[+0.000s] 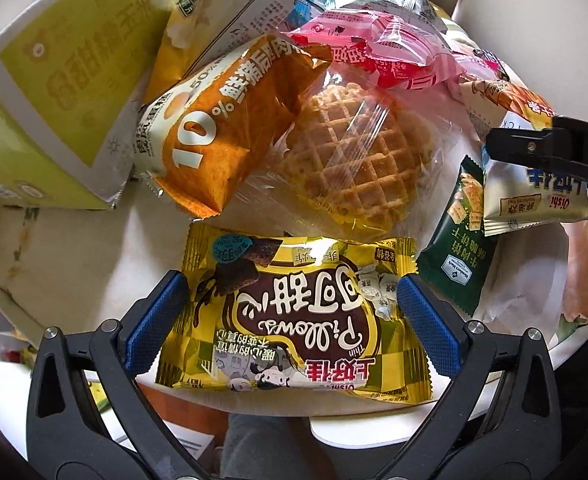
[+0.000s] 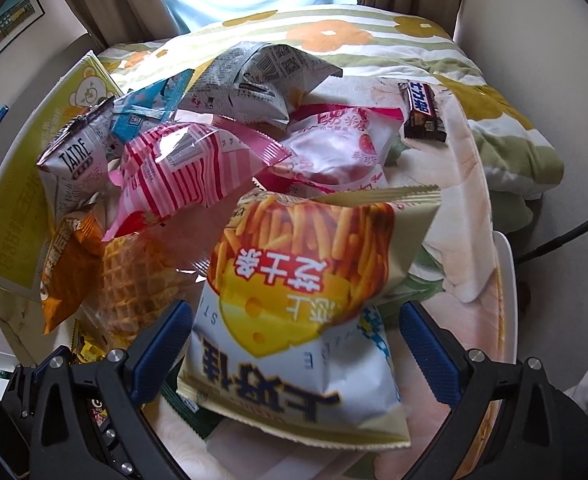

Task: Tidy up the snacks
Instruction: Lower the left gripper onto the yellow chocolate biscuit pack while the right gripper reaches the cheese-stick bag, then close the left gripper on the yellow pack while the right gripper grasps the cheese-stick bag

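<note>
We are straddling a yellow Pillows packet (image 1: pixel 294 320) with our left gripper (image 1: pixel 294 316) spread wide, our right gripper (image 2: pixel 296 354) also gaping around a cheese-stick bag (image 2: pixel 310 304), possibly touching it, waffle pack (image 1: pixel 350 156) lying beyond.

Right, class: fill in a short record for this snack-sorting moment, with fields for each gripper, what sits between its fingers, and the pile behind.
left gripper: open, fingers either side of the yellow Pillows packet
right gripper: open, around the cheese-stick bag
pile behind: waffle in clear wrap, orange packet, pink striped packet
apart from pile: chocolate bar
surface: floral cloth
</note>
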`<action>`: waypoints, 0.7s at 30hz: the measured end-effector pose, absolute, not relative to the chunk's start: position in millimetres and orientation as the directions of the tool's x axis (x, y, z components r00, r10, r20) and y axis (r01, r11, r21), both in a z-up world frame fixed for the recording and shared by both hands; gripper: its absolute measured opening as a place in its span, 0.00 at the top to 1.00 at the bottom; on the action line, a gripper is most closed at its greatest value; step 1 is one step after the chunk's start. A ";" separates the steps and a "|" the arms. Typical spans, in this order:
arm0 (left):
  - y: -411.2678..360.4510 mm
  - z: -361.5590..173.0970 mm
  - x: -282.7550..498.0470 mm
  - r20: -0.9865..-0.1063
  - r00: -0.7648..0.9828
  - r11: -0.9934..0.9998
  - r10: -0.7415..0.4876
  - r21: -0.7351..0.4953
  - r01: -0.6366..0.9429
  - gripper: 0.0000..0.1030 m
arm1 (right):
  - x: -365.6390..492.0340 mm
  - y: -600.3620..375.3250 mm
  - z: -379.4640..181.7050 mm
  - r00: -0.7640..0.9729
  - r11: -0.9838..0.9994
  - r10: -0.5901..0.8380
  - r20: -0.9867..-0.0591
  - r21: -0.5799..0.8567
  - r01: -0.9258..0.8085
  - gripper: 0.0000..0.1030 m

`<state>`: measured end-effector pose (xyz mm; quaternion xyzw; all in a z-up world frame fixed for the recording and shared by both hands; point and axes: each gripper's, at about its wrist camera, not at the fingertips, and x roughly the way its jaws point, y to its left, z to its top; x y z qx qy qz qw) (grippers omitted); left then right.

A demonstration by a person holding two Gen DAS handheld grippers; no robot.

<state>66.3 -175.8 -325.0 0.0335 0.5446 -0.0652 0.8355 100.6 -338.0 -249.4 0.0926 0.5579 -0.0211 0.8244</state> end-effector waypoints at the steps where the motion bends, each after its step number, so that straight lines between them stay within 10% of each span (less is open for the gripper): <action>1: -174.5 -325.0 67.8 -0.917 0.391 0.989 -0.080 -0.023 0.149 0.00 | 101.6 -337.7 -251.0 0.375 0.982 0.069 -0.924 0.129 0.138 0.01; 12: -160.4 -315.7 78.8 -0.917 0.379 0.974 -0.126 -0.043 0.221 0.11 | 113.0 -335.7 -263.3 0.349 0.981 0.081 -0.933 0.137 0.138 0.02; 15: -164.3 -305.1 81.1 -0.906 0.396 0.969 -0.150 -0.055 0.243 0.39 | 115.9 -336.0 -265.9 0.339 0.980 0.092 -0.936 0.145 0.134 0.25; 21: -178.5 -295.4 85.3 -0.901 0.407 0.944 -0.147 -0.005 0.330 0.47 | 113.3 -338.8 -262.3 0.357 0.976 0.105 -0.928 0.166 0.143 0.39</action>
